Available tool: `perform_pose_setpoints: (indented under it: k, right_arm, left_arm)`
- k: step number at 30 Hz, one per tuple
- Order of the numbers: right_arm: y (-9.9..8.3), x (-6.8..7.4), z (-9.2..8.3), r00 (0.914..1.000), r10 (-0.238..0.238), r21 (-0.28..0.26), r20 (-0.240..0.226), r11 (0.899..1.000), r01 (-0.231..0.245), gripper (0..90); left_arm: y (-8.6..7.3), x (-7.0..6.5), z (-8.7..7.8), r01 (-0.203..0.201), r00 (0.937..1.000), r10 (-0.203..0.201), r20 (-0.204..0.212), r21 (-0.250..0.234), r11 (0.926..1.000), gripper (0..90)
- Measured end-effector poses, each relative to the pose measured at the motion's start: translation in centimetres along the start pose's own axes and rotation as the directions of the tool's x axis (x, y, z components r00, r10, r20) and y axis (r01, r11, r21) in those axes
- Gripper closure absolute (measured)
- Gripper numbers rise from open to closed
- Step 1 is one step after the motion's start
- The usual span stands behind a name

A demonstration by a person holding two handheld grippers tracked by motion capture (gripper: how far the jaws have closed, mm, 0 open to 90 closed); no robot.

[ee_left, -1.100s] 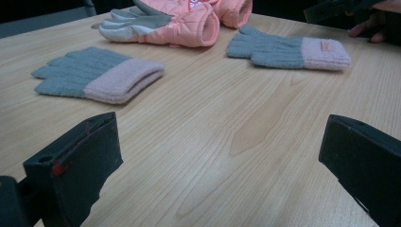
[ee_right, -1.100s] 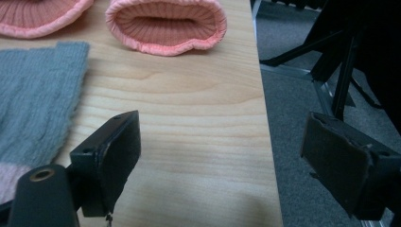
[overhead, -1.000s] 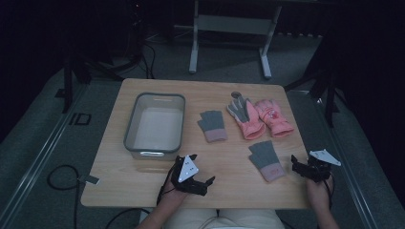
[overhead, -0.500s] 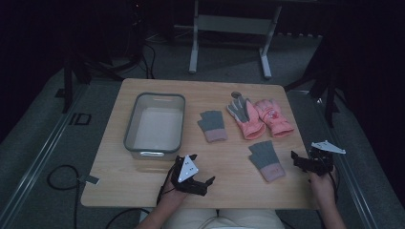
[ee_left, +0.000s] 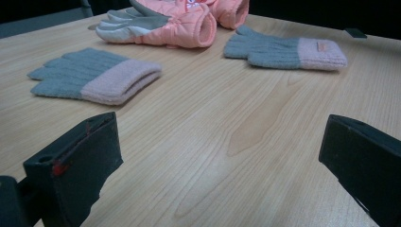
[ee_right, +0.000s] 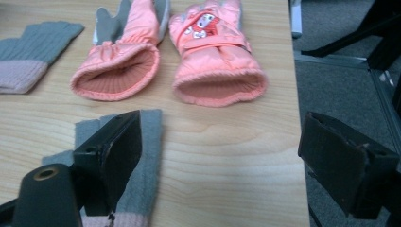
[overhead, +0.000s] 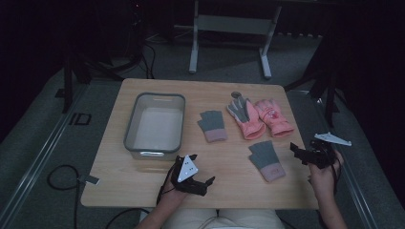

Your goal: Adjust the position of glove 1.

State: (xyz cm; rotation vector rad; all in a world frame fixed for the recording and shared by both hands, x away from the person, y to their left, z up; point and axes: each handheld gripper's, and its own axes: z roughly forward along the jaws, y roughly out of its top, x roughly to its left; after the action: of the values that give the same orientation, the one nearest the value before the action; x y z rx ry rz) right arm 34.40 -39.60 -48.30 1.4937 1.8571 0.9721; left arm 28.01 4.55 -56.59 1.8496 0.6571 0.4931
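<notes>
My right gripper (overhead: 297, 151) hangs at the surface's (overhead: 143, 186) right edge, jaws wide apart, just beside the near grey knit glove (overhead: 266, 160). My left gripper (overhead: 206, 182) sits low at the front edge, jaws spread, holding nothing.

The table (overhead: 143, 191) holds two grey knit gloves with pink cuffs (overhead: 212, 125) (overhead: 266, 160), two pink padded gloves (overhead: 247, 118) (overhead: 273, 116) and one grey bin (overhead: 155, 126); two grippers (overhead: 208, 180) (overhead: 296, 153) are above it.
</notes>
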Motion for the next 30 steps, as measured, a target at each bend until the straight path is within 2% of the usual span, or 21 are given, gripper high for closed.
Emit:
perform_pose_setpoints:
  k: [4, 7, 9, 13, 20, 23, 24, 30]
  right_arm:
    - [0.5, 0.4, 0.1, 0.9999, -0.013, 0.002, -0.001, 1.000, 0.013, 12.7]
    - [1.4, 0.9, 0.3, 1.0000, 0.007, -0.011, 0.005, 1.000, -0.007, 12.2]
    - [1.8, 1.2, 0.5, 0.9998, 0.005, -0.003, -0.020, 1.000, -0.005, 10.9]
    - [2.5, 2.0, 1.0, 0.9996, 0.004, -0.007, -0.028, 1.000, -0.004, 10.9]
    - [4.3, 3.8, 1.6, 0.9951, -0.053, -0.032, -0.084, 0.998, 0.050, 12.9]
    - [5.0, 4.3, 1.8, 0.9931, -0.073, -0.039, -0.092, 0.997, 0.070, 13.5]
    - [5.7, 4.8, 1.9, 0.9909, -0.090, -0.056, -0.099, 0.995, 0.085, 14.2]
    - [7.3, 6.8, 2.6, 0.9806, -0.137, -0.076, -0.140, 0.989, 0.128, 16.4]
  left_arm:
    - [0.0, 0.0, 0.0, 0.001, 1.0000, -0.001, 0.001, 0.000, 1.0000, 0.0]
    - [0.0, 0.0, 0.0, -0.002, 1.0000, 0.002, 0.000, 0.001, 1.0000, 0.0]
    - [0.0, 0.0, 0.0, -0.001, 1.0000, 0.001, 0.001, 0.001, 1.0000, 0.0]
    - [0.0, 0.0, 0.0, -0.001, 1.0000, 0.001, 0.001, 0.001, 1.0000, 0.0]
    - [0.0, 0.1, 0.0, 0.002, 1.0000, -0.002, 0.004, 0.002, 1.0000, 0.0]
    - [0.0, 0.1, 0.0, 0.003, 1.0000, -0.003, 0.004, 0.002, 1.0000, 0.0]
    - [0.0, 0.1, 0.0, 0.003, 1.0000, -0.003, 0.004, 0.002, 1.0000, 0.0]
    - [0.0, 0.1, 0.0, 0.003, 1.0000, -0.003, 0.006, 0.001, 1.0000, 0.0]
